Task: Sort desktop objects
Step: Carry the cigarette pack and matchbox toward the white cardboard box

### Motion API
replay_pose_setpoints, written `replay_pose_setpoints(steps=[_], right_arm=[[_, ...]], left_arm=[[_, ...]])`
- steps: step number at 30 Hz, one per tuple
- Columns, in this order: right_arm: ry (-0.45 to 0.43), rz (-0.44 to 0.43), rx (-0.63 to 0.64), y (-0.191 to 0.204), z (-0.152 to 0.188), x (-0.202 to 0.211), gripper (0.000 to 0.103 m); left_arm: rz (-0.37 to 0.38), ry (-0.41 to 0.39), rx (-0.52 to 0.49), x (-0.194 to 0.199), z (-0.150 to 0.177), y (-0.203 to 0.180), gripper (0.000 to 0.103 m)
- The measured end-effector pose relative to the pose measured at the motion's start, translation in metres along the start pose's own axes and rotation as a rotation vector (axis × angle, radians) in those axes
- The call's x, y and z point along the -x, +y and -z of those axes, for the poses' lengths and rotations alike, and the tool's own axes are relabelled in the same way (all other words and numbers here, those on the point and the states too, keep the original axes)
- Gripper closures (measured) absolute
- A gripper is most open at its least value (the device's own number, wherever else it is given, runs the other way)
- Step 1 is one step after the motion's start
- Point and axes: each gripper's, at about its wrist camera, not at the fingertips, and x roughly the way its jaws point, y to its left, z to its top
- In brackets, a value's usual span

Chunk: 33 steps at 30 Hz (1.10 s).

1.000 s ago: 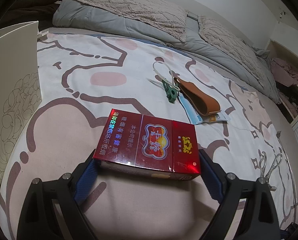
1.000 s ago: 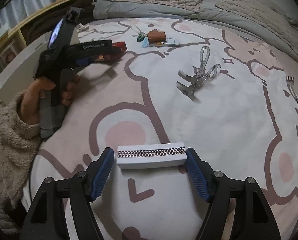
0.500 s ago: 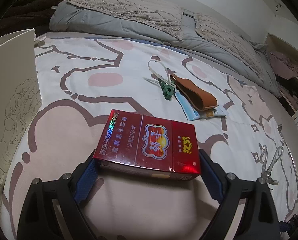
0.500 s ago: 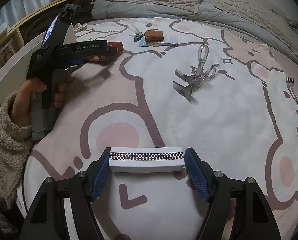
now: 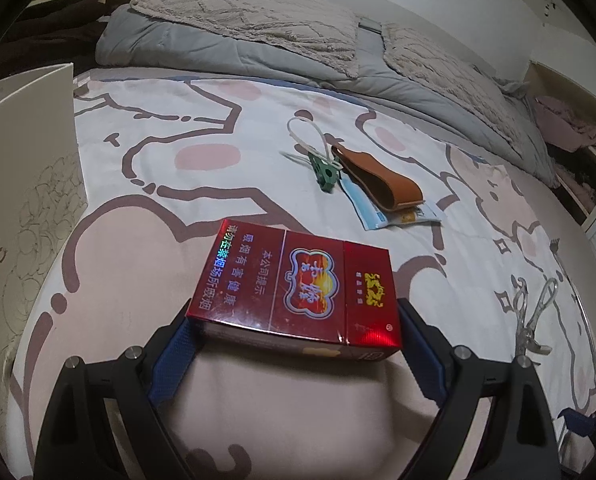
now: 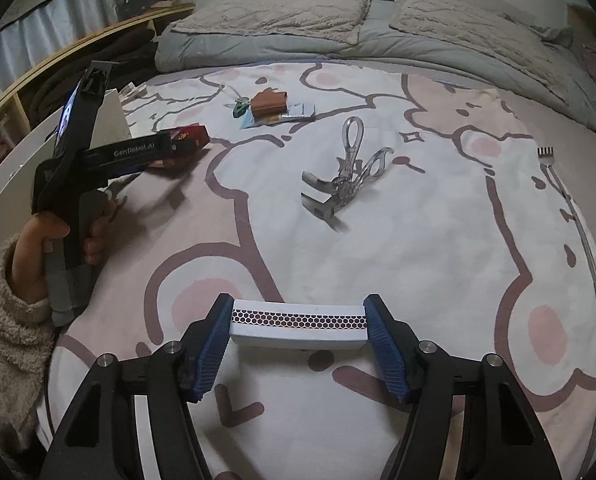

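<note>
Blue rubber pads of the right gripper (image 6: 299, 334) are closing on a white matchbox (image 6: 299, 326), taken by its short ends; contact appears just made. The red cigarette pack (image 5: 296, 292) is clamped endwise across the left gripper (image 5: 294, 330) and carried clear of the bedspread (image 6: 417, 264), likely bound for the white box (image 5: 26, 184) at the left. Mid-bed, an eyelash curler (image 6: 343, 178) is left unsorted; further back a brown leather case (image 5: 377, 178) is stacked on a blue packet, a green tag touching it. Grey duvet and knitted pillows are seen at the rear.
</note>
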Motion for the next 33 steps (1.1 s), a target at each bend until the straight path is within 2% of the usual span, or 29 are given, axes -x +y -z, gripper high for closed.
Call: replay_pose_setpoints(steps=[10, 14, 33], right_arm=[[0.038, 0.03, 0.052, 0.009, 0.006, -0.009, 0.036], [0.069, 0.01, 0.034, 0.008, 0.011, -0.014, 0.036], [0.039, 0.038, 0.037, 0.01, 0.02, -0.008, 0.037]], left_arm=[[-0.011, 0.003, -0.012, 0.009, 0.009, -0.003, 0.01], [-0.016, 0.003, -0.008, 0.014, 0.015, -0.002, 0.01], [-0.025, -0.007, 0.016, 0.039, 0.04, 0.004, 0.01]])
